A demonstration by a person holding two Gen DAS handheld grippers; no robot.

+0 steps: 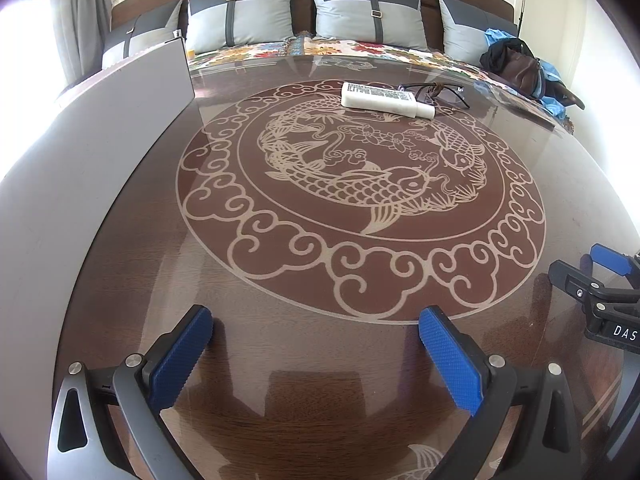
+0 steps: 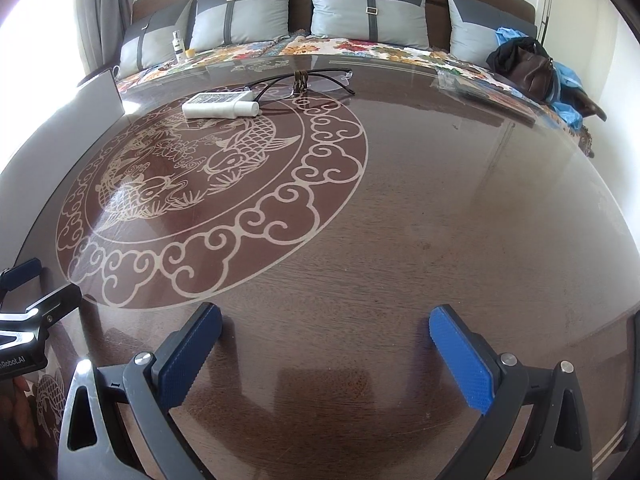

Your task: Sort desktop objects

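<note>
A white flat bottle [image 1: 384,99] lies on its side at the far part of the dark glass-topped table [image 1: 320,360]; it also shows in the right wrist view [image 2: 218,106]. A pair of dark-framed glasses [image 1: 436,92] lies just behind it, also seen from the right wrist [image 2: 304,80]. My left gripper [image 1: 316,332] is open and empty near the table's front edge. My right gripper [image 2: 326,332] is open and empty to its right; its side shows in the left wrist view [image 1: 600,276].
A grey panel [image 1: 100,128] stands along the table's left side. Behind the table is a sofa with grey cushions [image 1: 368,12], a small bottle [image 2: 178,46] on it, and a brown bag [image 1: 520,66] with blue cloth at the far right.
</note>
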